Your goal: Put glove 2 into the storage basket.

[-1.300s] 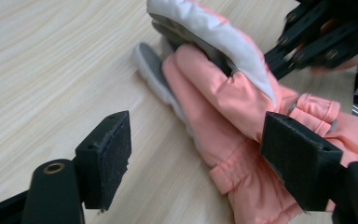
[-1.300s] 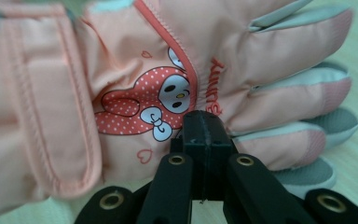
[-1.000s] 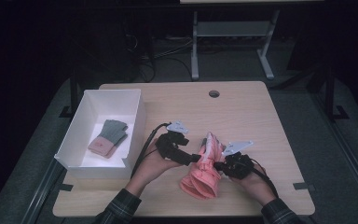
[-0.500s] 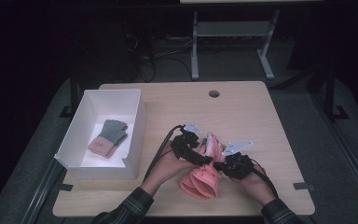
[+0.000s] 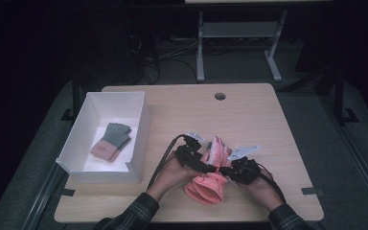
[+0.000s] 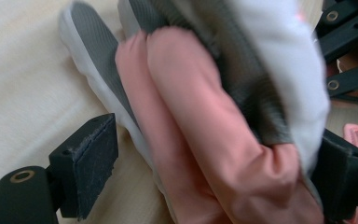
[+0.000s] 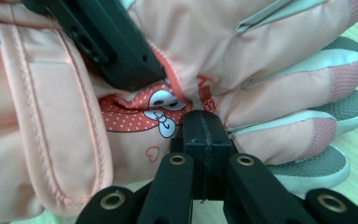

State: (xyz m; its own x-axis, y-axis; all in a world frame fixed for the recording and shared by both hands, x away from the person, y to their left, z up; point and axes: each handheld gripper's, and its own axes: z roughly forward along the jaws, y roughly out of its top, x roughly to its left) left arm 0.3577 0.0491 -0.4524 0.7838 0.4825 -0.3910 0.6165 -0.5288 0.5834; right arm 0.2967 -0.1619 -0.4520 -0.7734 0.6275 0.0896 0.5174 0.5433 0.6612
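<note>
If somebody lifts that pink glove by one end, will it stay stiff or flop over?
The pink glove would probably flop: its puffy, padded fabric already bends and creases in the right gripper view. It likely weighs little for its size, being soft stuffing and cloth. The smooth shell might slide a bit, though the grey textured fingertips look grippier. It shouldn't roll or break.

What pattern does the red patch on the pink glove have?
White dots on the red patch of the glove, clearest in the right gripper view.

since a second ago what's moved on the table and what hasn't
The left gripper came down rightwards onto the pink gloves; its jaws have just been opening and now straddle them. The right gripper stayed shut against the gloves. White box and folded gloves inside unchanged.
</note>
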